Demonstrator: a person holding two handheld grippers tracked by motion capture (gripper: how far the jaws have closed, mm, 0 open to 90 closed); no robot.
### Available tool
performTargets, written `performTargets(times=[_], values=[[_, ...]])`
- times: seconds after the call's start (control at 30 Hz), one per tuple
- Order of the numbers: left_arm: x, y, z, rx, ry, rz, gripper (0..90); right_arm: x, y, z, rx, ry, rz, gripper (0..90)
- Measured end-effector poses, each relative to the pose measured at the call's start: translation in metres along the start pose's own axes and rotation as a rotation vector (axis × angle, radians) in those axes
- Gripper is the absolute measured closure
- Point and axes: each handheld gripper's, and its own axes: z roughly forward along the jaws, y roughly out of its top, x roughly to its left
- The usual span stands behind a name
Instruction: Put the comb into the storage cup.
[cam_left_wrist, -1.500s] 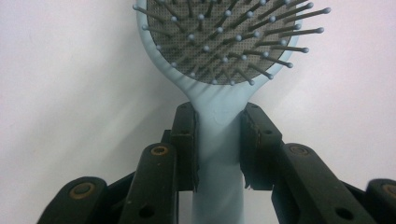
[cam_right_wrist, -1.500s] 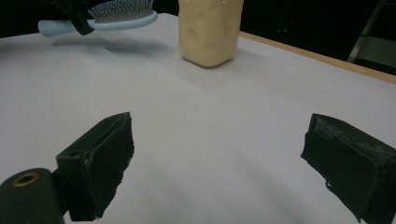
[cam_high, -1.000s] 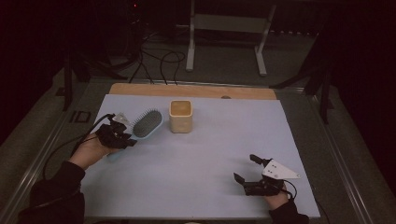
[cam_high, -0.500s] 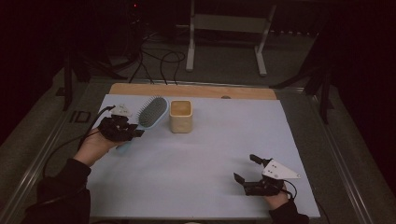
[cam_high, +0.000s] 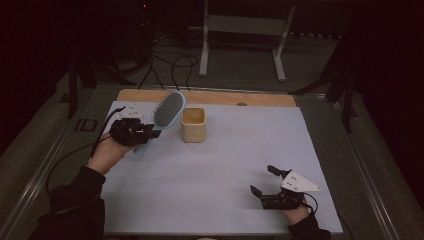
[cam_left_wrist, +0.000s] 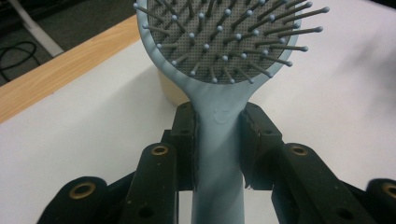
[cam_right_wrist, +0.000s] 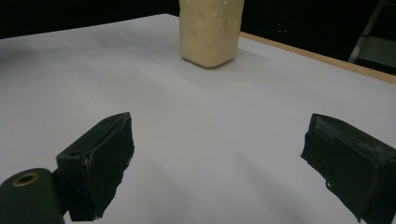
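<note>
A light blue hairbrush (cam_high: 168, 110) with grey bristles is raised above the table's back left, its head tilted up beside a cream square cup (cam_high: 193, 125). My left gripper (cam_high: 146, 132) is shut on the brush's handle (cam_left_wrist: 217, 154), both pads pressing its sides just below the head (cam_left_wrist: 219, 39). The cup (cam_left_wrist: 169, 91) stands partly hidden behind the brush. My right gripper (cam_high: 262, 181) rests open at the front right of the white tabletop, nothing between its jaws. The cup (cam_right_wrist: 211, 30) stands far ahead of it.
The white table cover (cam_high: 225, 170) has a wooden strip (cam_high: 210, 97) along its back edge. Beyond the table stand a metal frame (cam_high: 242, 40) and loose cables (cam_high: 170, 62) on the dark floor. A cable (cam_high: 75, 155) trails from the left gripper.
My left gripper has lifted the hairbrush and carried it up and toward the cup, the brush head tilting more upright. The right gripper has stayed where it was.
</note>
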Motion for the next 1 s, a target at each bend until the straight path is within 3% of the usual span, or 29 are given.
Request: performTargets(times=[0.23, 0.47, 0.67, 1.0], values=[[-0.005, 0.009, 0.001, -0.075, 0.001, -0.001, 69.9, 0.0, 0.0, 0.0, -0.001, 0.0, 0.001, 8.3], [-0.009, 0.017, 0.004, -0.163, 0.038, -0.001, 70.0, 0.0, 0.0, 0.0, -0.003, 0.003, 0.002, 8.3], [-0.012, 0.026, 0.006, -0.248, 0.054, -0.025, 70.0, 0.0, 0.0, 0.0, -0.002, 0.003, 0.001, 8.3], [-0.016, 0.036, 0.011, -0.34, 0.064, -0.043, 70.0, 0.0, 0.0, 0.0, -0.002, 0.003, 0.001, 8.3]])
